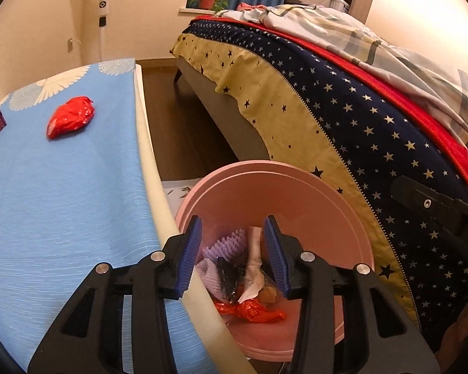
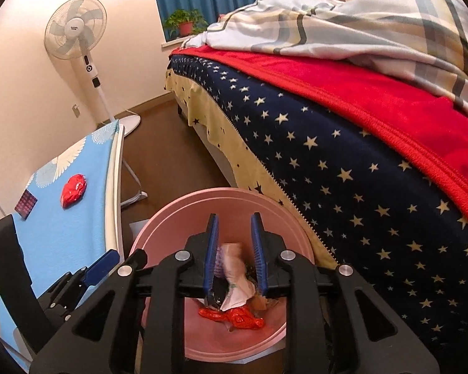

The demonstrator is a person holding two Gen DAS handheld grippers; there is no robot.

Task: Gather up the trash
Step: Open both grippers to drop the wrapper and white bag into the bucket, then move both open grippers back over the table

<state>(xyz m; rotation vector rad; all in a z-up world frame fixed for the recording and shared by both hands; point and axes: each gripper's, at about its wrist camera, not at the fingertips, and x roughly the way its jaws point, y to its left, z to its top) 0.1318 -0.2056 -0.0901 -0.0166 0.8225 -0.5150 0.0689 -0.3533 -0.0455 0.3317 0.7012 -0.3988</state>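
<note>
A pink round bin stands on the floor between the table and the bed. It holds purple foam net, a black wrapper, white paper and a red plastic bag. A red crumpled wrapper lies on the blue tablecloth. My left gripper is open and empty above the bin's left rim. My right gripper is open above the bin; a blurred white piece shows between its fingers, apart from the pads.
The table with the blue cloth is on the left, with a small dark card near its far side. The bed with a star-patterned cover is close on the right. A standing fan is at the back.
</note>
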